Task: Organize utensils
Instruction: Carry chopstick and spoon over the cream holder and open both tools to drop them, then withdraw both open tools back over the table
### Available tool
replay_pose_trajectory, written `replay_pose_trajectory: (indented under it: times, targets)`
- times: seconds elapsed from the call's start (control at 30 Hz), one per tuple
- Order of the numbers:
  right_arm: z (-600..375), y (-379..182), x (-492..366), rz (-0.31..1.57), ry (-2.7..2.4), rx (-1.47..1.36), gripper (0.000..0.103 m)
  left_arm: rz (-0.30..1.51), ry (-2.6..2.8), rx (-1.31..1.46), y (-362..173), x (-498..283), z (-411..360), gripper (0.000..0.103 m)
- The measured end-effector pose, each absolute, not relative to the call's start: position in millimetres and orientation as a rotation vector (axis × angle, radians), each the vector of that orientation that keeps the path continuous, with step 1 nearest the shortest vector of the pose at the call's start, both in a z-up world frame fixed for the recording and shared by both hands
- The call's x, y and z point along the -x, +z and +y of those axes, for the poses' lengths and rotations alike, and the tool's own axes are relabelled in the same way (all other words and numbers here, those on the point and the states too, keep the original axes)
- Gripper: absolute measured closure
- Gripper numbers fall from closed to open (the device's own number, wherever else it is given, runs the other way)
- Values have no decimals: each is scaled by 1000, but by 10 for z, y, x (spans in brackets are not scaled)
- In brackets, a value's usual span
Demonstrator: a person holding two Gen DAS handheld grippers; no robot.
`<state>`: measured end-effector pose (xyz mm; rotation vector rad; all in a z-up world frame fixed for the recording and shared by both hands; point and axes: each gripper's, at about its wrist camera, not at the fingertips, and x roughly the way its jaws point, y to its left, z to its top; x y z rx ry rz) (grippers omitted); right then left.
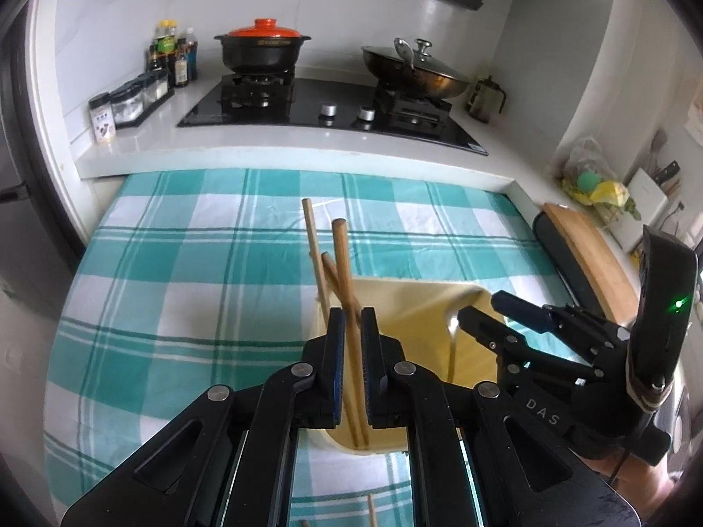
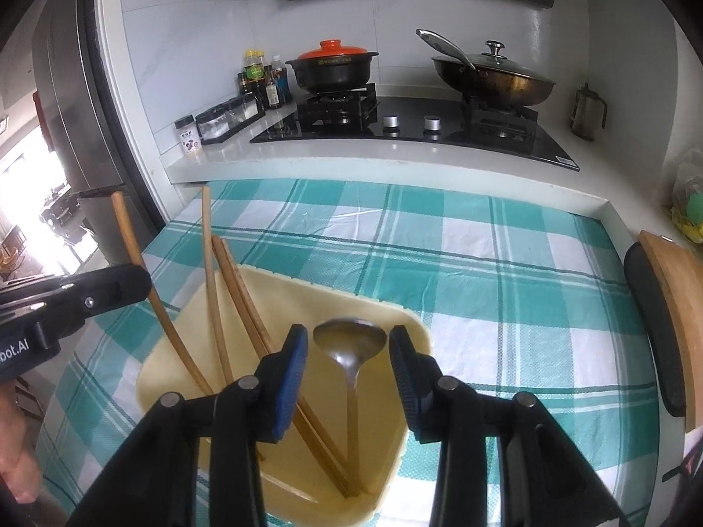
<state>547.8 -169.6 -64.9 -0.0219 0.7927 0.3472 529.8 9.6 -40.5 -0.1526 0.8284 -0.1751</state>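
the teal-and-white checked cloth (image 1: 175, 272) covers the work surface below the white counter (image 1: 272, 149), where a black hob (image 1: 307, 105) carries an orange-lidded clay pot (image 1: 262, 46) and a lidded wok (image 1: 415, 72). on the cloth sits a cream holder (image 2: 386, 461) — several wooden chopsticks (image 2: 213, 290) lean in it, their tops fanned out toward the left in the right wrist view, and a metal spoon (image 2: 350, 337) stands bowl-up at its right side. the left gripper (image 1: 353, 320) hangs over the holder's left part with its jaws nearly together around one chopstick (image 1: 347, 276); whether the pads press it i cannot tell. the right gripper (image 2: 347, 347) has its jaws parted either side of the spoon's bowl — gaps show on both sides, nothing gripped.
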Motion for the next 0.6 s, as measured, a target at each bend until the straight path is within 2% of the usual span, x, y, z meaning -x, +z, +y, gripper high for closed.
replay_pose_trajectory:
  times: [0.1, 0.23, 0.33, 0.37, 0.43, 0.5, 0.6]
  targets:
    - [-1791, -414, -5276, 749, 360, -16, 62, 805, -178, 158, -250, -5126, 209, 81]
    - [-1977, -50, -4739, 695, 409, -26, 59, 788, -199, 97, -26, -4579, 432, 78]
    - [-2176, 97, -4219, 673, 427, 7, 56, 805, -206, -6, -36, -4045, 569, 56]
    - [-2252, 105, -4032, 670, 424, 24, 56, 812, -199, -37, -76, -3855, 607, 49]
    - [-2395, 64, -3689, 667, 392, 60, 56, 828, -194, -84, -213, -3461, 664, 45]
    - [-2522, -64, -3363, 665, 354, 88, 55, 852, -193, -102, -414, -3107, 690, 37]
    - [-2640, -410, -2876, 661, 291, 116, 53, 883, -184, -102, -794, -2651, 641, 34]
